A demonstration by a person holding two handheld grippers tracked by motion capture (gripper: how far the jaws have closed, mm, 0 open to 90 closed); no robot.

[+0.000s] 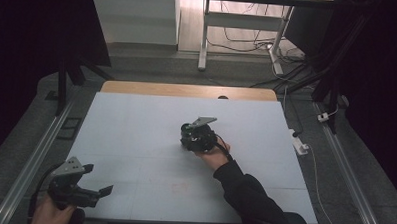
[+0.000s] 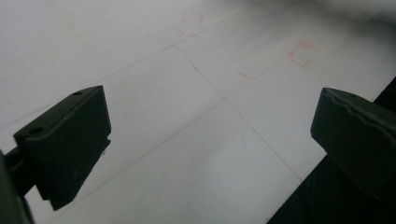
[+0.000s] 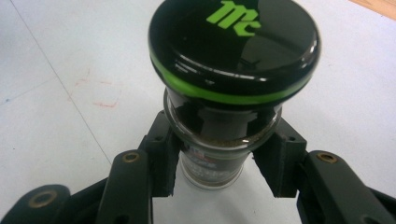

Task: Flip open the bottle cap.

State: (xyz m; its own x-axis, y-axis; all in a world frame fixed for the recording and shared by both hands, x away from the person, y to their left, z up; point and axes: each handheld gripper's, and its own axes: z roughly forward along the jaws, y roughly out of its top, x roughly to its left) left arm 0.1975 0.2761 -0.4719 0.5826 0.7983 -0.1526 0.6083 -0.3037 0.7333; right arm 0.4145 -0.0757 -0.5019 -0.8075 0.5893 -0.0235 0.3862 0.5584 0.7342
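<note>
The glossy black lid [image 3: 236, 42] tops a small, rigid, slippery glass spice jar [image 3: 212, 156]; right gripper [image 3: 217, 161] jaws pinch its body below the lid, left gripper [image 2: 210, 140] jaws spread over the desk [image 2: 154, 60].

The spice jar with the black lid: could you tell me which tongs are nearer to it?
Right. The right tongs are shut on the spice jar mid-table; the left tongs stand open, apart from it, near the table's near-left corner.
</note>
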